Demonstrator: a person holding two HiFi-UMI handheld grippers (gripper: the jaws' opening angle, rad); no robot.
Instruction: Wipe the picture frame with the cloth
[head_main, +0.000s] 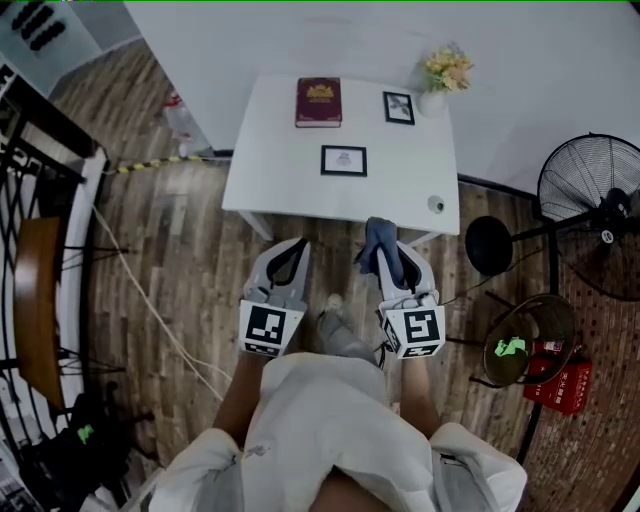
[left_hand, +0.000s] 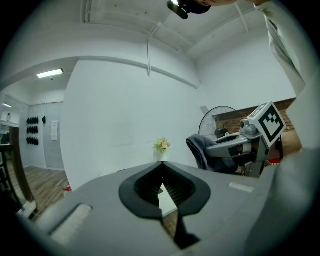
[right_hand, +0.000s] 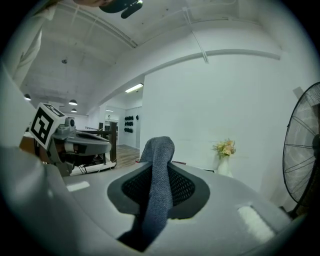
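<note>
Standing short of the white rectangular table (head_main: 270, 160). Both tools are held low over the wood-plank floor (head_main: 170, 260), not yet over the tabletop. Right gripper (head_main: 388, 256): jaws clamped on a blue-grey knitted cloth (right_hand: 159, 170), which runs up between the pads and folds over at the tip. The hold looks secure. Left gripper (left_hand: 162, 170): jaws drawn together with only a sliver of light between them, nothing held. Target: a black-edged rectangular picture frame (head_main: 343, 160) lying near the table's middle, well ahead of both tools. A second, smaller black frame (head_main: 398, 107) sits further back, just beside the white vase of pale flowers (head_main: 443, 78) (the task does not say which frame; the nearer one is my guess). A dark red hardback book (head_main: 318, 102) lies at the back left, apart from both frames. Step in hand, as I read it: carry the cloth forward to the frame; wiping not begun. To do it well, bring the right tool in over the near table edge. Lay the free fold of cloth flat on the frame's face so that fabric, not jaw tips, makes contact, then stroke lightly edge to edge. The frame is loose on a smooth top and will likely slide, so the left tool should first press on a border to pin it.
</note>
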